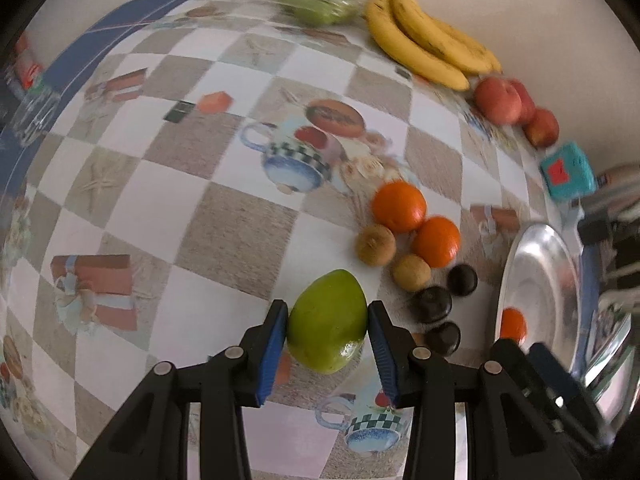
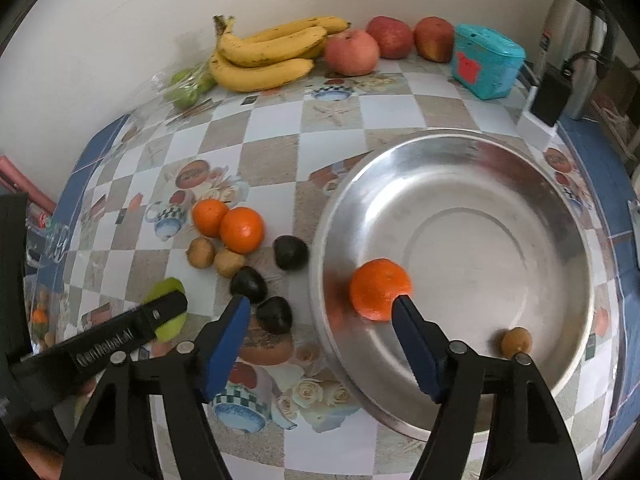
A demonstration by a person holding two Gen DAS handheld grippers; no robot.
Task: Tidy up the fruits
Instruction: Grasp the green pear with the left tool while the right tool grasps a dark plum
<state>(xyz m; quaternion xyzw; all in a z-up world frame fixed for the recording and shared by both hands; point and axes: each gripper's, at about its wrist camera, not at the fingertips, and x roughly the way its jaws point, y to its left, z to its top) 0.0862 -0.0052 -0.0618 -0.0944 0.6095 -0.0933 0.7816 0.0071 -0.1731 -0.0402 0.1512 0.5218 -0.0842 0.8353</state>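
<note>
My left gripper (image 1: 328,316) is shut on a green mango (image 1: 327,326), blue pads pressed to both its sides, just above the checked tablecloth. To its right lie two oranges (image 1: 399,207), two kiwis (image 1: 376,245) and three dark round fruits (image 1: 432,304). In the right wrist view, my right gripper (image 2: 322,304) stands open across the left rim of a steel bowl (image 2: 480,220). An orange (image 2: 378,288) rests inside the bowl by the right fingertip, with no grip on it. A kiwi (image 2: 516,342) also lies in the bowl.
Bananas (image 2: 264,56), three red apples (image 2: 352,52) and bagged green fruit (image 2: 188,84) line the back wall. A teal box (image 2: 486,60), a charger block (image 2: 544,112) and a metal flask (image 2: 576,40) stand at the back right.
</note>
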